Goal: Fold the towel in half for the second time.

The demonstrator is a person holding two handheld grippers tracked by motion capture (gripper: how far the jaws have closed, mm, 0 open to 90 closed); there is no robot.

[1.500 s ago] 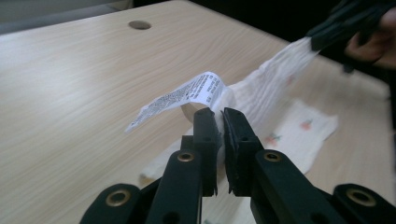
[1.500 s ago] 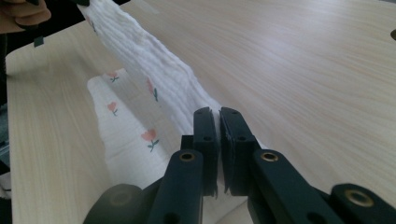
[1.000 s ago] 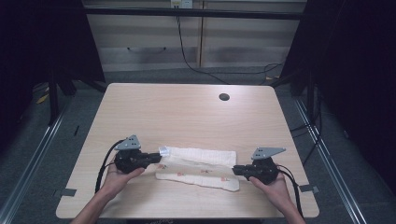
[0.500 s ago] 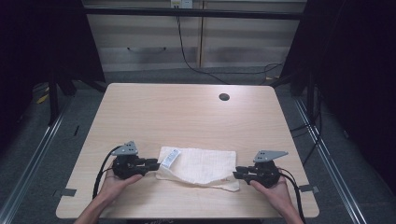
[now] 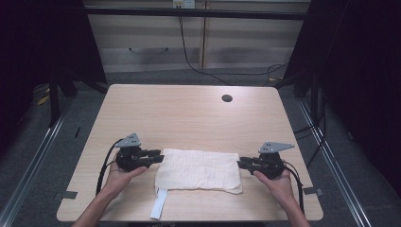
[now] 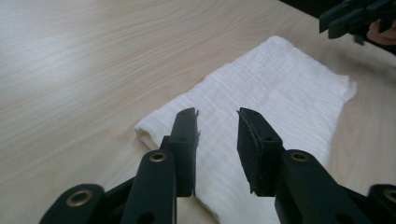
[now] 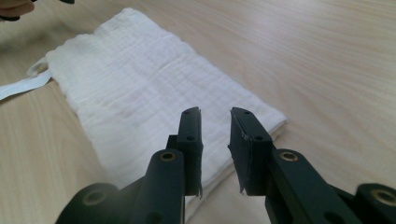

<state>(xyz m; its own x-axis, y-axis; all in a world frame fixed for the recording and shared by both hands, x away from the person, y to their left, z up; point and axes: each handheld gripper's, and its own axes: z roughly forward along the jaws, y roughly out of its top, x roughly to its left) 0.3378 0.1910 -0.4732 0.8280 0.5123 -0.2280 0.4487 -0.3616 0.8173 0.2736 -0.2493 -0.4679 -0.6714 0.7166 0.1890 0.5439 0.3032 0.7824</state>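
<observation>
A lab-like recording booth: a bare wooden desk stands between black curtains, with cables trailing across the grey floor.

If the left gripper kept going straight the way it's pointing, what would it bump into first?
Probably the white cloth. The left gripper has its jaws open and points along the cloth's near edge, though how high it sits above the cloth is unclear.

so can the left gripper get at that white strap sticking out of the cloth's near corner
Probably yes. The left gripper is open at the cloth's left edge, and the strap lies just nearer the person on bare table, nothing between.
</observation>
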